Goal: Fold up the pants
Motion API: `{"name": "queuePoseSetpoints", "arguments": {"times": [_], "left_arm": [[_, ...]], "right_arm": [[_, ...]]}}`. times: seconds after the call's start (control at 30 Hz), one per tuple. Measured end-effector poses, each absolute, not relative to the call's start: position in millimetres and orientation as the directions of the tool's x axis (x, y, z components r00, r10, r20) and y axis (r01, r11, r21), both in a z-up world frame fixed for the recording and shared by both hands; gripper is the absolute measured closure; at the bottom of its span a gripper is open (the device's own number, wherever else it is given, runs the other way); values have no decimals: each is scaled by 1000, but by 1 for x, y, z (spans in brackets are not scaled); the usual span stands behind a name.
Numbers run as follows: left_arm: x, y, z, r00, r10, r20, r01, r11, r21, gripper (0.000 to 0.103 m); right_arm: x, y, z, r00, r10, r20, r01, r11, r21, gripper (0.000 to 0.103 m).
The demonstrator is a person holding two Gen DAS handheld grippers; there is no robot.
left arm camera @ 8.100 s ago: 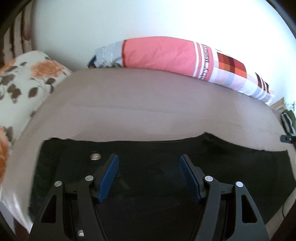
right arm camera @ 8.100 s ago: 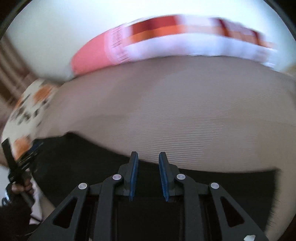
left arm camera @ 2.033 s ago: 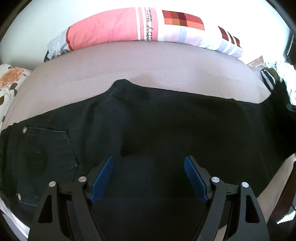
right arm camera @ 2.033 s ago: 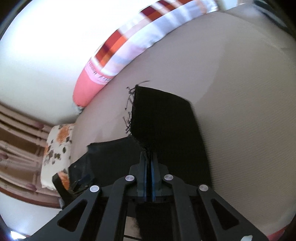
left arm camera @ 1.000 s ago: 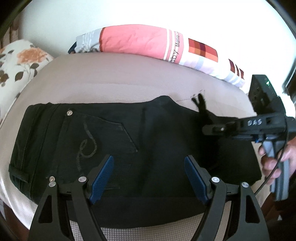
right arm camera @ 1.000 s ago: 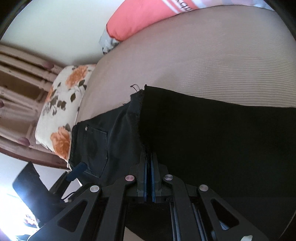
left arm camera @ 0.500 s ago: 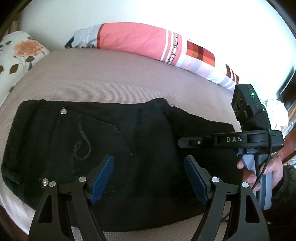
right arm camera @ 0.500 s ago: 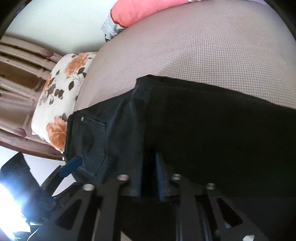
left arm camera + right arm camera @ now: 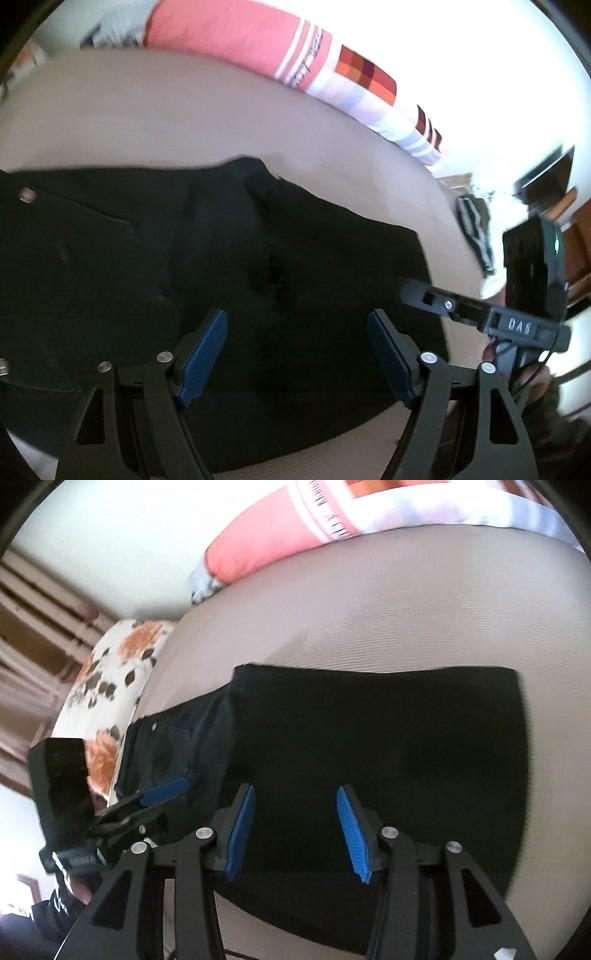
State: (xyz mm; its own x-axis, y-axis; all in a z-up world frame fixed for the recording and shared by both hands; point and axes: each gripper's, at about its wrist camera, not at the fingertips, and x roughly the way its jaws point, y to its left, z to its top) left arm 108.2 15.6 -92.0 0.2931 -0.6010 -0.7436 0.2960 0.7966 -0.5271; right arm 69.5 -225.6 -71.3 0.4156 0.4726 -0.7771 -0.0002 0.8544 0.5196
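Black pants folded on the bed, both sets of fingers empty

The black pants (image 9: pixel 369 746) lie doubled across the middle of the frame on the beige bed (image 9: pixel 369 602), a pink pillow (image 9: pixel 266 535) at the top. The right gripper (image 9: pixel 295 827) has just been opening, its fingers (image 9: pixel 242 823) half apart with nothing between; the left gripper (image 9: pixel 297 354) stands wide over the cloth, gripping nothing

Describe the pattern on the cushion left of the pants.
White with orange flowers and dark leaves; the cushion shows best in the right wrist view.
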Motion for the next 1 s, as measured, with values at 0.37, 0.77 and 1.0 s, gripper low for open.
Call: {"name": "queuePoseSetpoints", "arguments": {"times": [0.37, 0.77, 1.0], "left_arm": [[143, 6, -123, 115, -675, -729, 189, 735, -651, 56], [146, -14, -123, 108, -678, -727, 230, 729, -645, 77], [135, -16, -119, 176, -600, -780, 261, 792, -551, 99]], "right_arm": [[50, -266, -82, 474, 476, -740, 128, 795, 593, 56], [51, -264, -89, 473, 499, -726, 138, 772, 620, 55], [52, -265, -89, 473, 476, -741, 154, 784, 602, 55]]}}
